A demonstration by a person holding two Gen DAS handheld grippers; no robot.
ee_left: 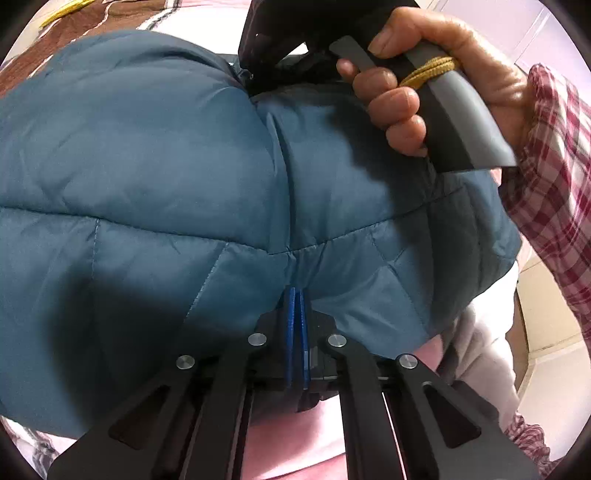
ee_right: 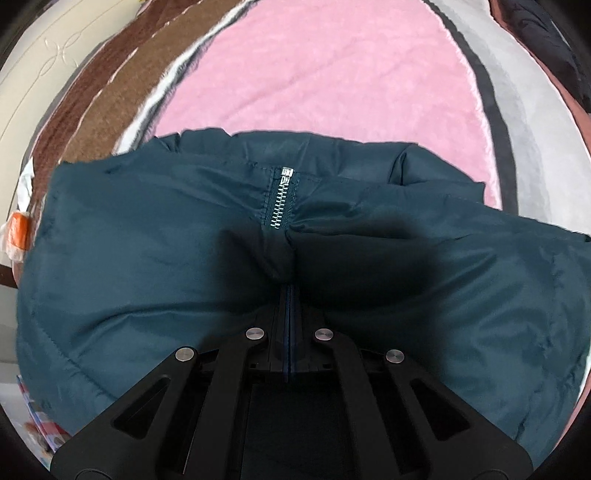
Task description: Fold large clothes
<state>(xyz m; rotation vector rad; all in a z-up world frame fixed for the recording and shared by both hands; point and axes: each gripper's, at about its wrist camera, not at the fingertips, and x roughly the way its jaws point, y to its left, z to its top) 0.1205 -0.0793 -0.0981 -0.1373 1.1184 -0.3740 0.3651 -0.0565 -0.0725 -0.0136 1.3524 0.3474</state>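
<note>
A large teal quilted puffer jacket [ee_left: 166, 158] fills the left wrist view. My left gripper [ee_left: 296, 295] is shut on a fold of its fabric at the near edge, blue pads pressed together. The right gripper's body [ee_left: 280, 33] and the hand holding it show at the top of that view, at the jacket's far edge. In the right wrist view the same jacket [ee_right: 147, 258] hangs in front, its silver zipper [ee_right: 280, 199] running down the middle. My right gripper [ee_right: 289, 291] is shut on the fabric just below the zipper.
A pink plush blanket [ee_right: 325, 81] covers the bed beyond the jacket, with a brown striped blanket [ee_right: 103, 96] to the left and grey cloth [ee_right: 532, 122] to the right. A dark garment [ee_right: 546, 40] lies at the far right. A plaid sleeve [ee_left: 554, 184] shows at the right.
</note>
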